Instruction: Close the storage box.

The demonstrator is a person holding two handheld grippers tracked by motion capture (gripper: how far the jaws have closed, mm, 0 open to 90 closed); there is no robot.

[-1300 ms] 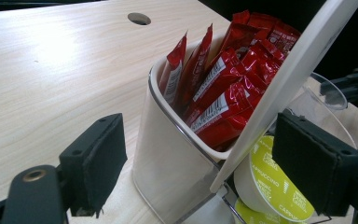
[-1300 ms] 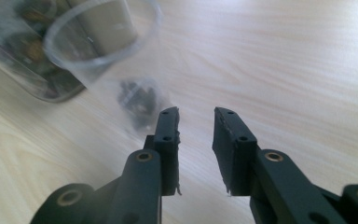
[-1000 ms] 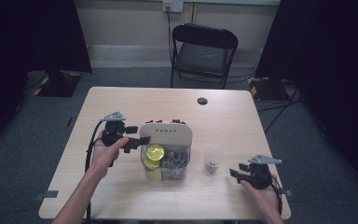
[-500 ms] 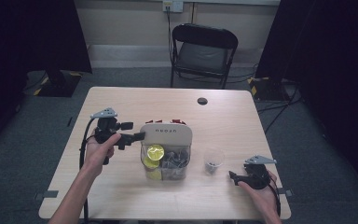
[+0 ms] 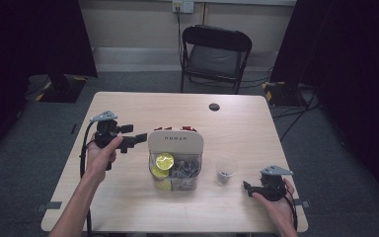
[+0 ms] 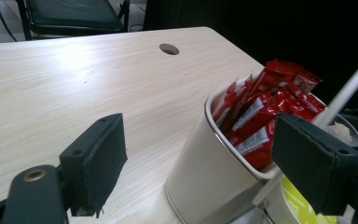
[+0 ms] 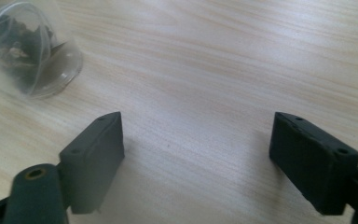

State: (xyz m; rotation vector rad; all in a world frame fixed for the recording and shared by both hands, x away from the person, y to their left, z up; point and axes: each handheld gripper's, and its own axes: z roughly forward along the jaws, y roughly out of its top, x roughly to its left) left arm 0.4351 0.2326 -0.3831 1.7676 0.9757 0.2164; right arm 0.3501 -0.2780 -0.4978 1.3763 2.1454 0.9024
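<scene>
A white organiser tub (image 5: 175,143) stands mid-table with a clear front compartment holding yellow discs (image 5: 165,160) and dark bits. Red sachets (image 6: 261,107) fill its white back compartment (image 6: 191,168). My left gripper (image 5: 137,140) hovers open just left of the tub, and in the left gripper view (image 6: 200,154) the tub's rim lies between the wide jaws, untouched. A small clear cup (image 5: 225,170) with dark contents sits right of the tub. My right gripper (image 5: 246,187) rests low near the front right; its jaws (image 7: 196,149) have just been opening over bare wood, the cup (image 7: 23,51) off to their upper left.
A round cable hole (image 5: 214,106) sits in the tabletop at the back. A black folding chair (image 5: 214,54) stands behind the table. The right hand is close to the table's front right corner (image 5: 301,224). Bare wood lies left of the tub.
The left gripper has drawn back to the left, away from the tub's side. The right hand has stayed near the front right corner.
</scene>
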